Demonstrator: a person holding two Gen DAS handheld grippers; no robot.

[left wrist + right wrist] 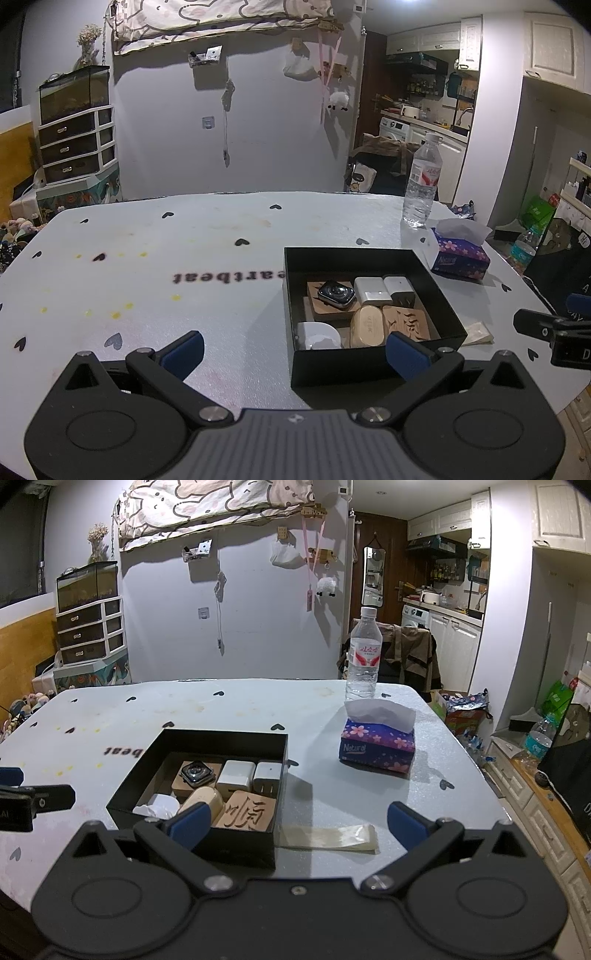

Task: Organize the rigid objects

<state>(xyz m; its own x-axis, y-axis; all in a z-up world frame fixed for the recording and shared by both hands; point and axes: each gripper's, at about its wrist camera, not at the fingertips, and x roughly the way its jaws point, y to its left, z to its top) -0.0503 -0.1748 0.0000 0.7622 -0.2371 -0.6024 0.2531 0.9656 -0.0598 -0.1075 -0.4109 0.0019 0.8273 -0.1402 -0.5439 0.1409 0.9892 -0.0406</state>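
Across the bench [221,709] sat our black box [207,738], already packed to keep small objects together. Both tools, left tool [293,354] and right tool [295,829], hung wide open, holding nothing.

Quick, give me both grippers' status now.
Left gripper: open, fingers wide apart, holding nothing.
Right gripper: open, fingers wide apart, holding nothing.

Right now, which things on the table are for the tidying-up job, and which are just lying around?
For the job:
black box
smartwatch
two white chargers
carved wooden block
beige oval case

Just lying about:
water bottle
tissue pack
empty plastic wrapper
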